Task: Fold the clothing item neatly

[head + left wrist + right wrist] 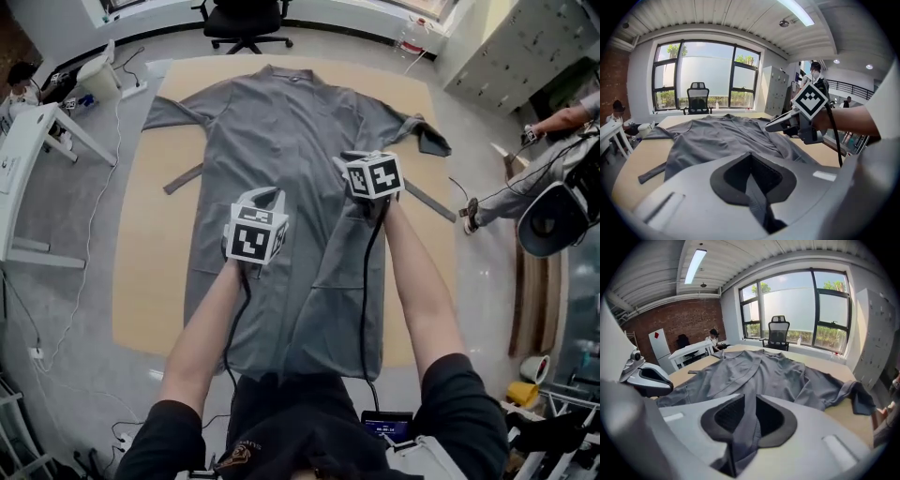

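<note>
A long grey robe-like garment (281, 131) lies spread on the tan table (150, 281), collar at the far end and sleeves out to both sides. Both grippers hover over its middle. My left gripper (266, 195) is shut on a thin strip of the grey fabric (758, 199), which runs down between its pads. My right gripper (349, 160) is shut on a thicker fold of the same cloth (743, 430). The left gripper view shows the garment (717, 136) with the right gripper (776, 124) to its right. The right gripper view shows the garment (773, 371) with the left gripper (647, 377) at the left edge.
Belt strips (183, 178) (429, 201) stick out on both sides of the garment. A black office chair (246, 21) stands past the table's far end. A white desk (28, 141) stands at the left. A person's legs (525, 187) are at the right.
</note>
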The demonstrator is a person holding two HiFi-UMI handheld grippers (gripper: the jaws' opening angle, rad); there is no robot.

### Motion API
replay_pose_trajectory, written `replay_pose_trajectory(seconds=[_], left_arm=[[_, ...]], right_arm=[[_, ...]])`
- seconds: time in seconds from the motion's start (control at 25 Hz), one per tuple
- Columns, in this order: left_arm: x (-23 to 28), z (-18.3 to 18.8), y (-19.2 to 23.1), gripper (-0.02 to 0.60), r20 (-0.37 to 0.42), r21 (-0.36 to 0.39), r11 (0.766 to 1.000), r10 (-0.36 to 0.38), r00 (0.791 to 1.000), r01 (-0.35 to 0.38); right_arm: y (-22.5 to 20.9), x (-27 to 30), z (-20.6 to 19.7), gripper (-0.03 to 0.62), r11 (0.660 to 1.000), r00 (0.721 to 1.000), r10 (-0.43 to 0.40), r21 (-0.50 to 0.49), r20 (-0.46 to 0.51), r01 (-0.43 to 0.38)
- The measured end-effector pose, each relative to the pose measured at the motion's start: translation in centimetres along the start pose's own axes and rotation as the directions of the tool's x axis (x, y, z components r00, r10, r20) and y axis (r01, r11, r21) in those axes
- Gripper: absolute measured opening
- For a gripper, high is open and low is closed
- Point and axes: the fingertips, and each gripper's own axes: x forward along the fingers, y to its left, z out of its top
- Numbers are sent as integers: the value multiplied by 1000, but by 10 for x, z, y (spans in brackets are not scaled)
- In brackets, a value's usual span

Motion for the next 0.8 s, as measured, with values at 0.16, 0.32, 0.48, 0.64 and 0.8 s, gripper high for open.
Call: replay_pose_trajectory(seconds=[0.16,0.32,0.48,0.64,0.8], left_arm=[[22,-11,5,8,-30,-38,999,3,1000,-4],[36,-18,7,8,-47,-62,998,1,999,-4],[49,-23,7,8,-62,-73,997,-6,998,2],[57,-34,8,8,-88,-92,996,-12,996,4],[62,-38,10,8,-97,-102,995,-20,995,10]], right_arm=[[-20,48,-13,79,998,998,29,55,-59,-26],[-32,78,-27,78,993,991,57,107,-117,-44],[-43,92,-35,12,993,980,55,116,-189,-34],[-42,90,-28,6,992,968,104,95,-226,-85],[-42,88,3,6,990,976,128,84,-174,-115]])
